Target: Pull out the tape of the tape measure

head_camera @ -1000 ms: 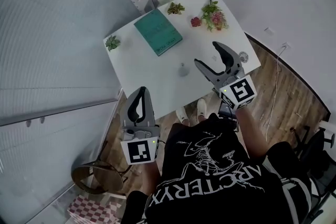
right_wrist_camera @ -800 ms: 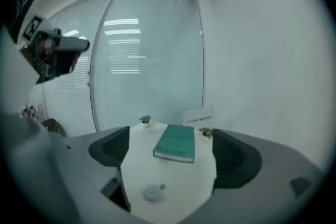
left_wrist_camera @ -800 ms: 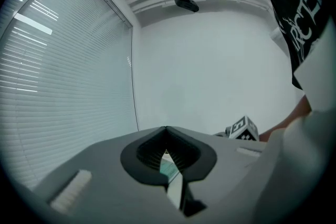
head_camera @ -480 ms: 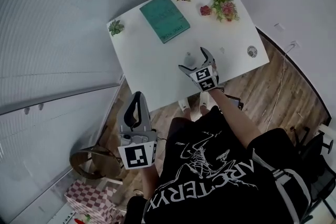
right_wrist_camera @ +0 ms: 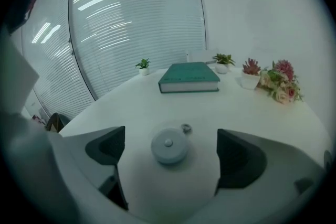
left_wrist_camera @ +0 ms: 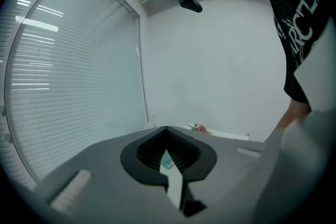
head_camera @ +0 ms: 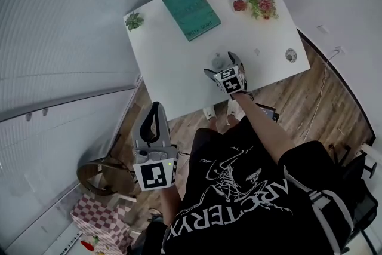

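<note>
Right tool [head_camera: 222,65] dropped, jaws just opened, tape measure [right_wrist_camera: 169,145] between.

The counter [head_camera: 173,68] is white. The book [head_camera: 191,11] is blue-green. The round tape measure [right_wrist_camera: 169,147] looks pale grey, maybe a bit blue. The flowers [head_camera: 264,4] are pink with green leaves. The floor [head_camera: 310,98] is brown wood. The shirt [head_camera: 250,212] is black with white print and letters.

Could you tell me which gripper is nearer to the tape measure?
Right. The right gripper, jaws just opened, frames the tape measure without touching it; the left gripper, shut, is off the table's near edge.
</note>
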The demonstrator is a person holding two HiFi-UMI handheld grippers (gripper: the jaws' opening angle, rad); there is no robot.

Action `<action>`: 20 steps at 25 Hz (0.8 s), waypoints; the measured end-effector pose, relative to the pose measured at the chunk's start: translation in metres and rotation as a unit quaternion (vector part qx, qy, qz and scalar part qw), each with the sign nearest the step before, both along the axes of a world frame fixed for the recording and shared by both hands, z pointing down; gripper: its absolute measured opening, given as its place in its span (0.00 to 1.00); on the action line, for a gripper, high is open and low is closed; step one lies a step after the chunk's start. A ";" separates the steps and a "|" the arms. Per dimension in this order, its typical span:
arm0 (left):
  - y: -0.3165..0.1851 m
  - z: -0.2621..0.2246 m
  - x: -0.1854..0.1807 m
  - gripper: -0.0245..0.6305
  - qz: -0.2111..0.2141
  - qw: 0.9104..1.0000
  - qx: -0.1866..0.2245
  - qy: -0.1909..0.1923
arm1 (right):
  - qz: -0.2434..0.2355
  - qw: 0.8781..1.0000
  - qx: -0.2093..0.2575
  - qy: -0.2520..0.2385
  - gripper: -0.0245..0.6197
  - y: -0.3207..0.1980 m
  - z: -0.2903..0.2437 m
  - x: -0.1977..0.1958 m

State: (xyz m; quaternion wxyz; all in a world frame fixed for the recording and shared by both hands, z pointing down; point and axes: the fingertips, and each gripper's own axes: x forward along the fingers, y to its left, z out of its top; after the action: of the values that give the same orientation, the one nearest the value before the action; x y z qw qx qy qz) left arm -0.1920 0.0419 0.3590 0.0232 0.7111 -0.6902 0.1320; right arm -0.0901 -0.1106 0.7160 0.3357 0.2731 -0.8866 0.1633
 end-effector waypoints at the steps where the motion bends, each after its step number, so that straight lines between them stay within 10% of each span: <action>1: 0.000 0.000 0.001 0.06 0.001 1.000 0.000 0.000 | -0.003 1.000 -0.003 0.004 0.84 0.001 0.001 0.000; 7: -0.002 -0.001 0.007 0.06 0.009 1.000 -0.002 -0.001 | -0.031 0.998 0.007 0.060 0.79 0.005 0.009 0.002; 9: -0.002 -0.002 0.008 0.06 0.011 1.000 0.000 -0.001 | -0.045 0.997 0.004 0.071 0.38 0.007 0.006 0.003; 20: -0.011 -0.001 0.021 0.06 0.042 0.999 0.014 0.008 | -0.134 0.986 0.068 0.071 0.37 0.011 -0.055 0.021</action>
State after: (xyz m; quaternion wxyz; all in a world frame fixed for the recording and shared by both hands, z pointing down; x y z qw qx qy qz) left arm -0.1711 0.0308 0.3579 0.0136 0.7410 -0.6610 0.1174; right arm -0.0693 -0.0995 0.6612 0.3970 0.1850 -0.8982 0.0364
